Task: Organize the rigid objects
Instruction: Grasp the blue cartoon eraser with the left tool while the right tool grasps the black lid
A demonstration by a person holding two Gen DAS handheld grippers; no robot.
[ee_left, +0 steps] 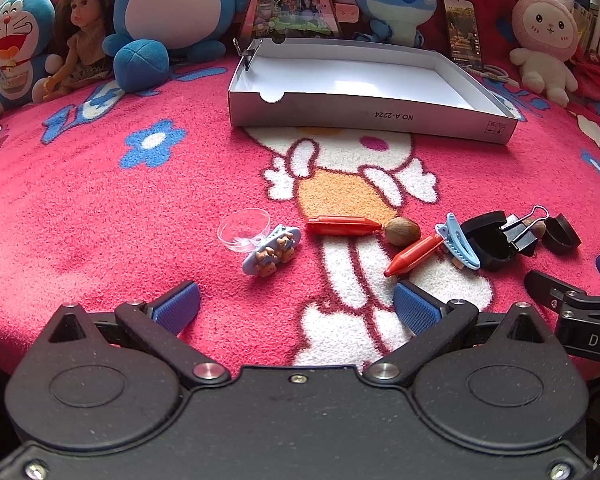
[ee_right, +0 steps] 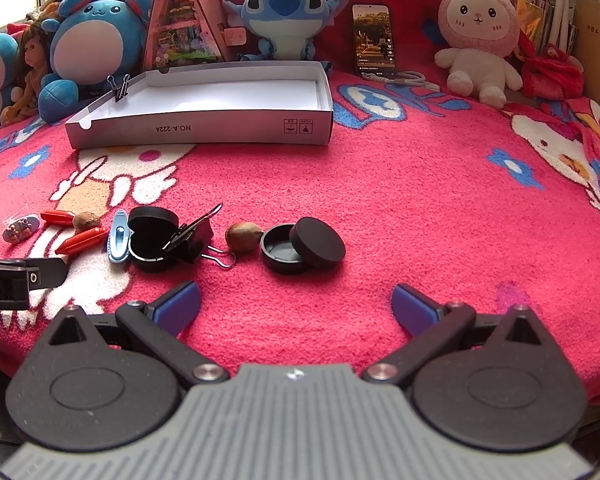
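Small objects lie in a row on the pink blanket. In the left wrist view: a clear plastic cup (ee_left: 244, 229), a blue bear hair clip (ee_left: 271, 251), two red crayons (ee_left: 342, 225) (ee_left: 414, 255), a walnut (ee_left: 402, 231), a light-blue clip (ee_left: 458, 246), a black round case (ee_left: 488, 240) and a binder clip (ee_left: 526, 228). In the right wrist view: a second nut (ee_right: 243, 236) and a black case with its lid (ee_right: 302, 245). My left gripper (ee_left: 296, 306) is open and empty just short of the row. My right gripper (ee_right: 296, 306) is open and empty, near the black case.
An open white box (ee_left: 364, 114) (ee_right: 204, 130) stands farther back, with a binder clip (ee_right: 120, 86) on its left rim. Plush toys, a doll, a triangular toy house (ee_right: 182, 20) and a phone (ee_right: 374, 38) line the far edge.
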